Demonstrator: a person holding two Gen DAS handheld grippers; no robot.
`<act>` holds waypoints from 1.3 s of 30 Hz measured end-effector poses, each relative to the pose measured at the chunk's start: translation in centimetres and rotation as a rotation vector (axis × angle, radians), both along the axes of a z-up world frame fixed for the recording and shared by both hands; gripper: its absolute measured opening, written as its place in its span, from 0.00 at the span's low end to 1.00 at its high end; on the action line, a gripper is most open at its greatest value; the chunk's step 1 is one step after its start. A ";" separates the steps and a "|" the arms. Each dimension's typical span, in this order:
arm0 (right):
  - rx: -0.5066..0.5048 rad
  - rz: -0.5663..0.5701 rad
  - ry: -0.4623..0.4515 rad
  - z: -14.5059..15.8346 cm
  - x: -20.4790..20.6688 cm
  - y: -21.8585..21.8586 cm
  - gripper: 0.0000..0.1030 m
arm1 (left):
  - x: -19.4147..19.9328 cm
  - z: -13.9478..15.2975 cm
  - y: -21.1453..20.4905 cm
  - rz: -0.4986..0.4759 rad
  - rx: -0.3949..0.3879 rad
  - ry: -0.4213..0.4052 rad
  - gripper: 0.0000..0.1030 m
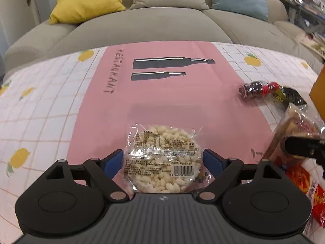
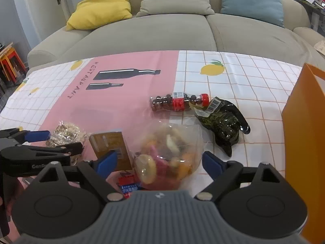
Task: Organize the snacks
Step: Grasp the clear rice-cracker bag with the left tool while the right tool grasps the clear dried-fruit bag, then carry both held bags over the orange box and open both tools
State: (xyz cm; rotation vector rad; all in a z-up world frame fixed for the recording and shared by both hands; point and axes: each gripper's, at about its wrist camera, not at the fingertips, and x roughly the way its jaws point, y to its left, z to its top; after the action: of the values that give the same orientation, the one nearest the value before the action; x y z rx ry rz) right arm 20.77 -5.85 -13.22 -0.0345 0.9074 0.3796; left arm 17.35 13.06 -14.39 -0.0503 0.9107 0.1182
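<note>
A clear packet of white puffed rice (image 1: pixel 162 158) sits between the blue pads of my left gripper (image 1: pixel 163 158), over the pink mat (image 1: pixel 162 101). Both pads touch its sides, so the gripper is shut on it. The right wrist view shows the same packet (image 2: pixel 67 132) in that gripper at the far left. My right gripper (image 2: pixel 160 160) stands open and wide around a clear bag of mixed colourful snacks (image 2: pixel 168 156). Its pads are apart from the bag, which lies on the table. One black finger (image 1: pixel 300 147) of the right gripper shows at the left wrist view's right edge.
A small bottle of dark round sweets (image 2: pixel 178 102) and a dark green packet (image 2: pixel 221 122) lie further back. A brown box (image 2: pixel 111 146) and a red packet (image 2: pixel 128 181) sit near the bag. An orange bag (image 2: pixel 304 142) stands at the right. A sofa (image 2: pixel 162 32) lies beyond the table.
</note>
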 end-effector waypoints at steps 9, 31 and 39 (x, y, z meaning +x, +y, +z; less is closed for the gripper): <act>-0.014 -0.016 -0.004 -1.8 0.4 0.5 0.73 | 0.2 -0.7 -0.5 -0.019 -0.014 0.015 0.98; 0.036 0.002 -0.073 4.7 -2.8 -2.7 0.63 | -3.7 8.3 -5.4 -0.045 -0.039 -0.039 0.92; 0.059 -0.037 -0.106 9.3 -5.5 -8.8 0.63 | -3.9 13.2 -10.0 -0.142 -0.107 -0.054 0.92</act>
State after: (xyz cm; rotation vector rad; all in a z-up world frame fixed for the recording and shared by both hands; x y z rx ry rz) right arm 15.31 -14.64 -3.89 0.0162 0.7905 0.3664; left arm 13.40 3.07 -1.14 -0.0875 0.8635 -0.0633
